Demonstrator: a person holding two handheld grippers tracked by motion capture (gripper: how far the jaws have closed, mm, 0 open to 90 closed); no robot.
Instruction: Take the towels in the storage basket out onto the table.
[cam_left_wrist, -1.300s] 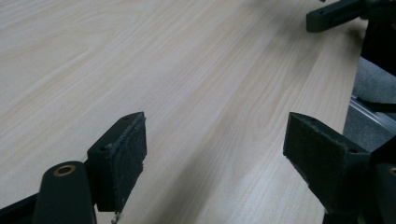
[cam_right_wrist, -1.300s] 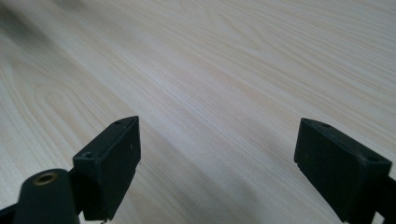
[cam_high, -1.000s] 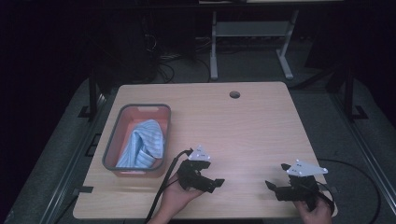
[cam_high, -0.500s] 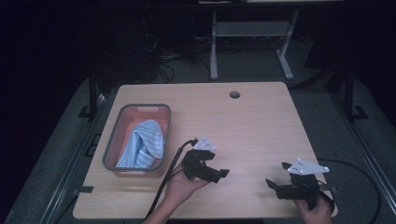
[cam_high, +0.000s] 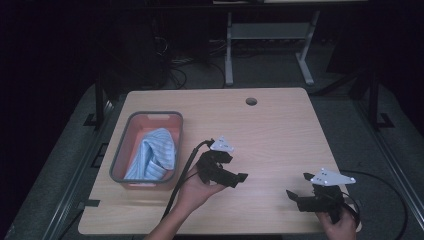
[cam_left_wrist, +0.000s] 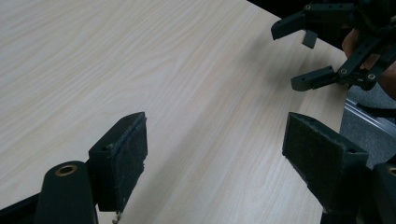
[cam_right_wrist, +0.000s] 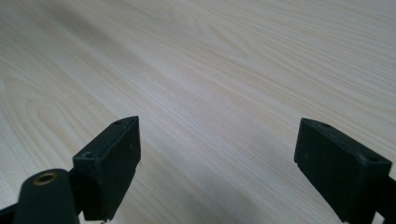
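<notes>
Between the wide-apart, empty jaws of the left gripper (cam_high: 235, 176) and right gripper (cam_high: 296, 196) lies bare pale wooden table (cam_high: 280, 135), while left of them the grey-rimmed red plastic bin (cam_high: 120, 155) holds a crumpled blue striped cloth (cam_high: 152, 157), its folds indistinct.

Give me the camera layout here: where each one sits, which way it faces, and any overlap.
High view: fixed above the person's side, facing forward and down on the table; shows both hands, left gripper, right gripper, the bin with blue cloth.
Left gripper view: rides the left gripper, looks along its open jaws across the tabletop toward the right gripper.
Right gripper view: rides the right gripper, open jaws over bare wood.
Shared: high and left gripper views both show the right gripper.
</notes>
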